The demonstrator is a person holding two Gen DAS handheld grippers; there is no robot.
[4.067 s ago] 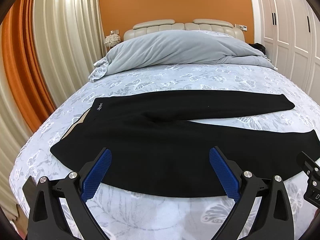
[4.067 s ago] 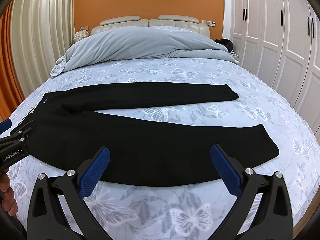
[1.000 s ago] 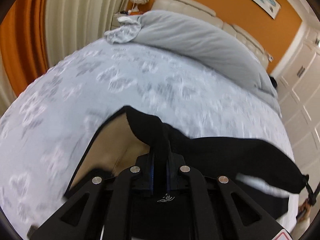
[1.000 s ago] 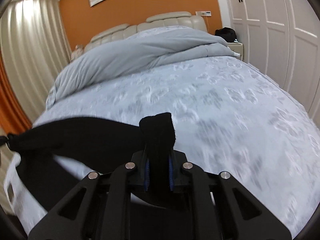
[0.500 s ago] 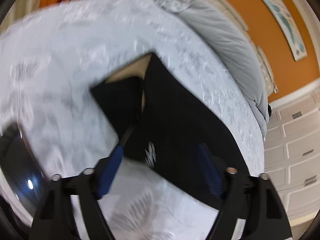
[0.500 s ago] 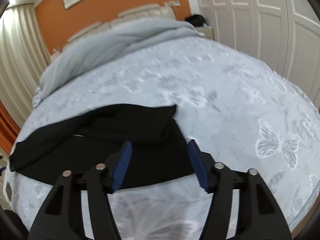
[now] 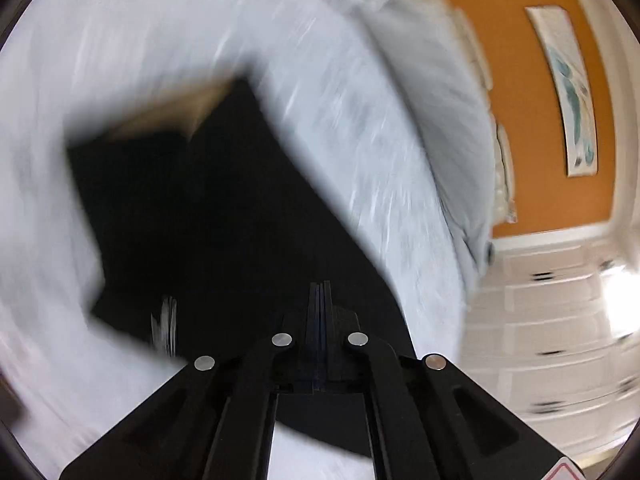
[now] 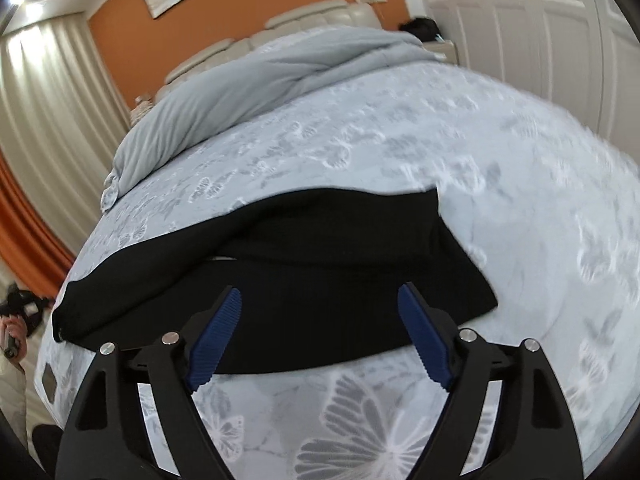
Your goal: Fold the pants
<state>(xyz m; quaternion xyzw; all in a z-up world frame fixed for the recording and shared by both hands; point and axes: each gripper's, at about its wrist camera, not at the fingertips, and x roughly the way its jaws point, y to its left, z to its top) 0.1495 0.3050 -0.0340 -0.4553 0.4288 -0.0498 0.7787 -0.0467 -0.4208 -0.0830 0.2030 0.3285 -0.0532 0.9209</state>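
Note:
The black pants (image 8: 320, 264) lie on the bed, one leg folded over the other, hems at the right. In the blurred left wrist view the pants (image 7: 224, 216) show their waist end with a tan lining. My left gripper (image 7: 320, 292) hangs over the black cloth with its jaws together and nothing visibly between them. My right gripper (image 8: 320, 336) is open and empty, just above the near edge of the legs.
The bed has a pale butterfly-print sheet (image 8: 520, 200). A grey duvet (image 8: 256, 88) is bunched at the headboard. White wardrobe doors (image 8: 540, 20) stand on the right, curtains (image 8: 44, 120) on the left. A person's hand (image 8: 12, 336) shows at the far left.
Both grippers lifted one leg, laid it over the other and let go. Since half a second ago my left gripper has shut and swung over the pants; my right stays open.

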